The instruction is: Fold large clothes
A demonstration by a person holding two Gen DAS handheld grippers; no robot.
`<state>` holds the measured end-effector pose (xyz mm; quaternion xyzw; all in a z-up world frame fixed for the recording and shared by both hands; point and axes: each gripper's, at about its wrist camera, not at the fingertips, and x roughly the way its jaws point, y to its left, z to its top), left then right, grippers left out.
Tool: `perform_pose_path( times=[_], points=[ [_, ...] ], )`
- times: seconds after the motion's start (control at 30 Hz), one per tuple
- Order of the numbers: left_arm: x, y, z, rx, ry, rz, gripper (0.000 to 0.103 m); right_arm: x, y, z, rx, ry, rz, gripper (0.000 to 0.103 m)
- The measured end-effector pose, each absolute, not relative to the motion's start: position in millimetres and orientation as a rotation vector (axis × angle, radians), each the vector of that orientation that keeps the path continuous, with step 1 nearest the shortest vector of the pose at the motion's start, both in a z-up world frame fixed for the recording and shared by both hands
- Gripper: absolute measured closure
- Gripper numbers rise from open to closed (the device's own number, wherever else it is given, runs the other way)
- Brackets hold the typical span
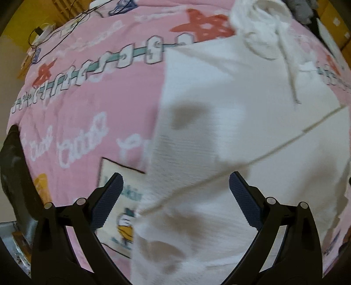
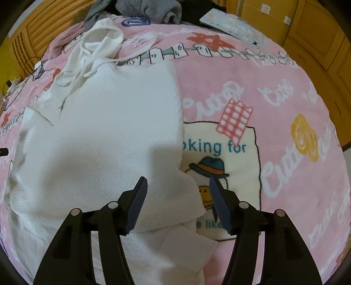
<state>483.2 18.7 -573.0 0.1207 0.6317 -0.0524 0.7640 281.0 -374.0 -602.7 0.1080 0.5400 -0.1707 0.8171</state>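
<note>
A white textured hoodie (image 1: 230,114) lies spread on a pink printed blanket (image 1: 87,98), with its hood and drawstrings (image 1: 283,50) at the far end. In the left wrist view my left gripper (image 1: 175,182) hovers open above the hoodie's left edge, with nothing between its pads. In the right wrist view the same hoodie (image 2: 109,122) fills the left half, its sides folded inward. My right gripper (image 2: 177,186) stands open over a folded corner at the hoodie's right edge, and the cloth lies below the pads, not pinched.
Grey and dark clothes (image 2: 144,8) are piled at the blanket's far edge beside a flat printed card (image 2: 232,24). Yellow wooden furniture (image 2: 307,32) surrounds the bed. A black cable (image 1: 43,37) trails at the far left. Pink blanket (image 2: 285,131) lies bare to the right.
</note>
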Motion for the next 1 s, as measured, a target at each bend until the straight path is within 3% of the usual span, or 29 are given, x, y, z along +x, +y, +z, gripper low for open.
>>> perform_pose_path(
  times=[0.33,0.57,0.7,1.0],
  points=[
    [550.7,1.6,-556.2,0.212,1.346,-0.115,0.008,361.4,-356.8,-567.2,0.156,1.037,-0.298,0.041],
    [532.4,-34.7,-465.3,0.158,1.339,-0.096,0.008,367.3,-376.7,-522.6,0.358,1.016,-0.153,0.040],
    [525.4,-42.5,-415.6,0.058,1.338,-0.062,0.008,360.5,-394.1,-485.6,0.478,1.016,-0.082,0.034],
    [525.3,-60.6,-353.4,0.103,1.283,-0.011,0.008,347.8,-415.0,-428.0,0.716,0.932,-0.150,0.034]
  ],
)
